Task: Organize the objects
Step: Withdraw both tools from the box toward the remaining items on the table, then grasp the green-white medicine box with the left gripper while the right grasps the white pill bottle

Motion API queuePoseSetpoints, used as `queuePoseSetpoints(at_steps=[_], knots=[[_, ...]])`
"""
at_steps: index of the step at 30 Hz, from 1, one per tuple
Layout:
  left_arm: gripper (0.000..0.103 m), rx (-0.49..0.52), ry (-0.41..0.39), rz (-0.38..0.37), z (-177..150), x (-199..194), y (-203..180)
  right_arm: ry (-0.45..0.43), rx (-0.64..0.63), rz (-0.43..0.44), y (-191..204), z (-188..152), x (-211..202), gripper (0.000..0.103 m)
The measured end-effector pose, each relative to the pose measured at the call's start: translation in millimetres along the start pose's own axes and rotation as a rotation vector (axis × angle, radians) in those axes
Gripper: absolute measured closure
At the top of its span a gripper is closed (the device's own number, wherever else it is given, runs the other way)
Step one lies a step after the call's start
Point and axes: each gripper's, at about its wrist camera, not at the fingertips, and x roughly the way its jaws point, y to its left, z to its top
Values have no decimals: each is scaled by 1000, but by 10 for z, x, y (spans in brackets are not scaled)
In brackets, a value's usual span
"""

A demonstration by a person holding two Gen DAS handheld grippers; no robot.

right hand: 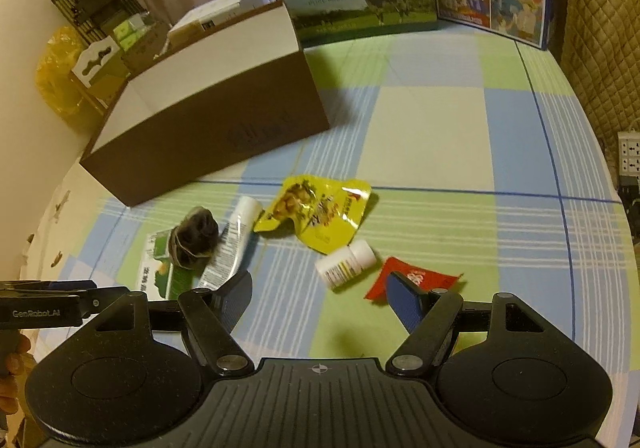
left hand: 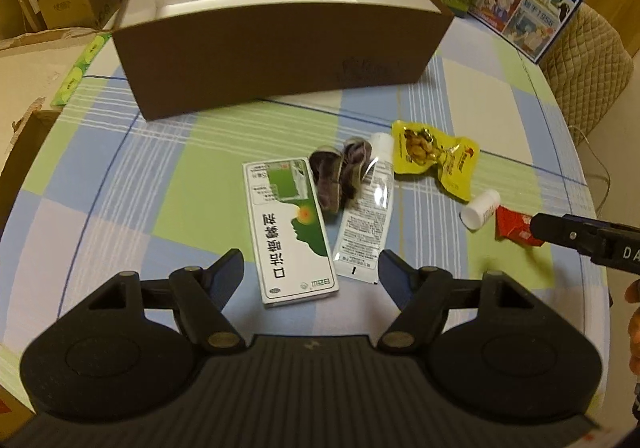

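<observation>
Left wrist view: we are holding the left gripper (left hand: 310, 268) wide open and empty, just above the near end of the medicine carton (left hand: 290, 230), so the jaws are straddling it for a pick. Going left to right, the carton is lying flat on the checked desk (left hand: 120, 176), its long axis running away from us toward the brown box (left hand: 280, 60), which is standing open-topped behind the clutter and, as far as its inside shows, holding nothing; we judge it to be the place for everything. Beside the carton a dark bundle (left hand: 338, 178) is leaning between it and the white tube (left hand: 366, 216); the tube is lying roughly parallel to the carton, cap pointing toward the box. Further right the yellow snack pouch (left hand: 434, 154) is lying crumpled and skewed, then the small white bottle (left hand: 480, 208) is resting on its side, lid end toward us and to the left, and the red packet (left hand: 514, 228) is lying flat beside it.

In the right wrist view we are holding the right gripper (right hand: 320, 292) equally wide and empty, low over the desk, with the bottle just ahead between its fingers and the red packet beside the right fingertip.
</observation>
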Motion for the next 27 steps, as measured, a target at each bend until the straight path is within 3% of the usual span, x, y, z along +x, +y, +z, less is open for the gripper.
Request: queuePoseSetpoints(at_steps=[20, 27], knots=[[32, 52, 50, 72, 151, 669, 4, 50, 55, -62, -203, -79, 124, 32], [39, 54, 66, 93, 182, 820, 67, 59, 66, -75, -222, -81, 128, 32]])
